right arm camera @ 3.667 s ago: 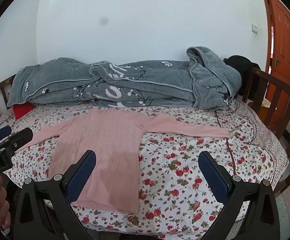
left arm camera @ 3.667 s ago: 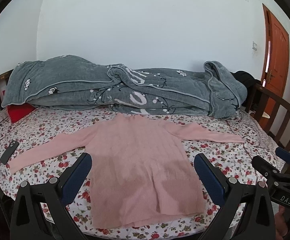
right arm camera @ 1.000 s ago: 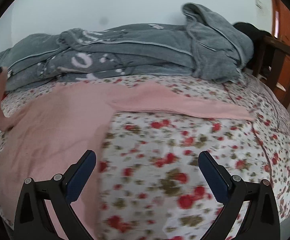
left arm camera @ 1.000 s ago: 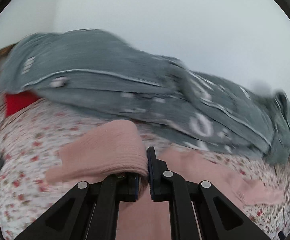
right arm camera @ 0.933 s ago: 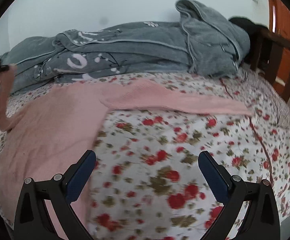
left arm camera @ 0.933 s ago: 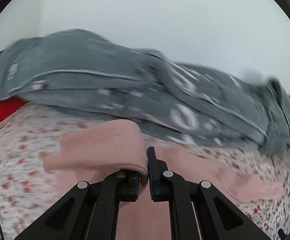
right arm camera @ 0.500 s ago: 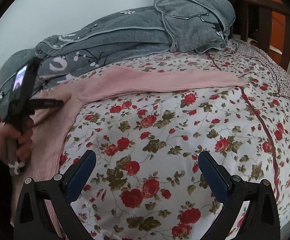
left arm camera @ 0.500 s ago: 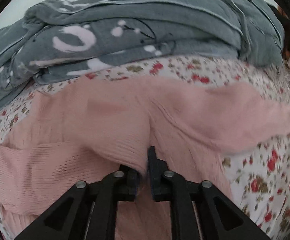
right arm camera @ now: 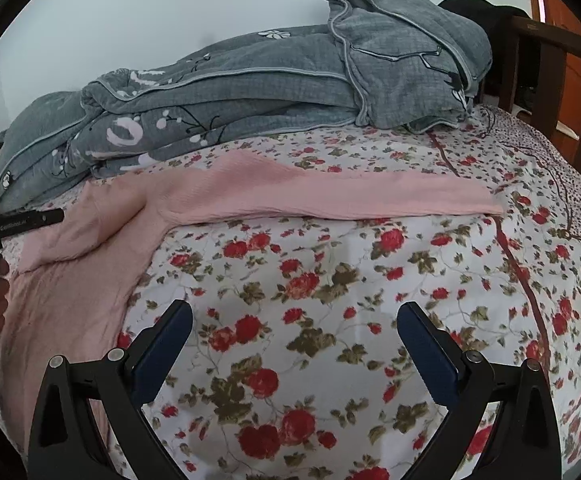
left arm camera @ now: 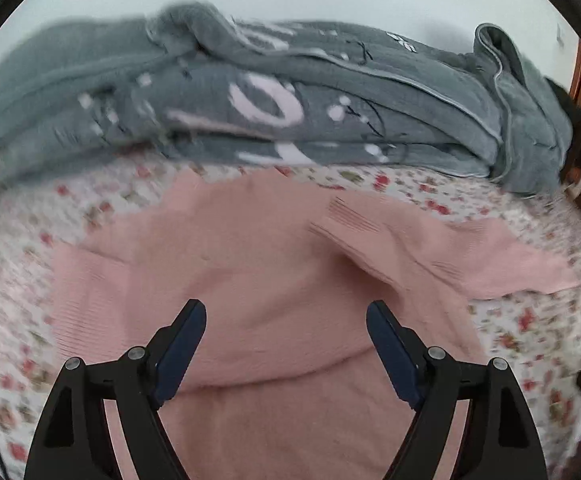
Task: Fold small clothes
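Sweater: 1, pink, on 1 bed; left gripper opening, empty; right gripper spread, empty.

The left hand-held gripper has two black angular fingers with triangular cut-outs, round silver screws at the joints and dark blue pads. The right hand-held gripper is built alike. In the right wrist view, white lettering, too small to read, runs along the left tool's black bar, and something white hangs below its handle.
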